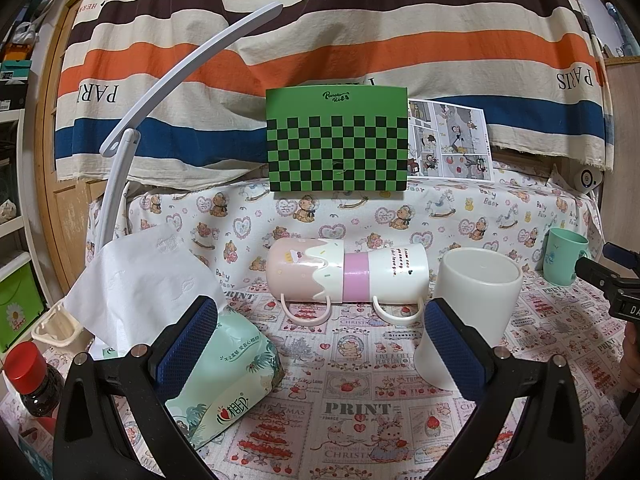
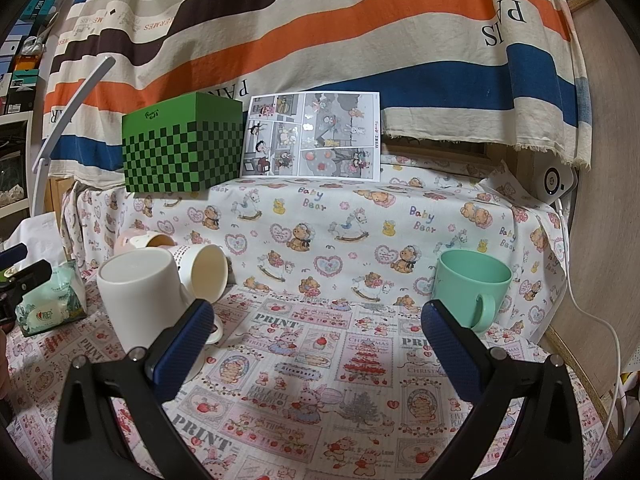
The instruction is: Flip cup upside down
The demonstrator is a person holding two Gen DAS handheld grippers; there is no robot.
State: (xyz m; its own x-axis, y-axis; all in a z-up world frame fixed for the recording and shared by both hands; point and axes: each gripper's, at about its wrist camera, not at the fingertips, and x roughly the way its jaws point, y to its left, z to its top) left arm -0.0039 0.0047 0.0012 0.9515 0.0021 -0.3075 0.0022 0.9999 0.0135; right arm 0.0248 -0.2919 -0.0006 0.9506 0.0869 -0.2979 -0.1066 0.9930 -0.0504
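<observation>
Right of frame, the mint cup (image 2: 472,284) stands upright; right claw (image 2: 316,344) and left claw (image 1: 316,344) gape empty. Risk: clipping the white cup (image 2: 138,296) probably topples it.

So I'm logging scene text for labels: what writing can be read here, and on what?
"PARIS", upside down: striped cloth.
"HERMES", upside down: same cloth.
"Baby Bear": bear-print cloth.
"PRINT", "CHRISTMAS": table cloth.
Script logo on green box: too small to be sure.
Tissue pack: Chinese characters, too small.
White lying mug: tiny print, unreadable.
Comic sheet: unreadable.
</observation>
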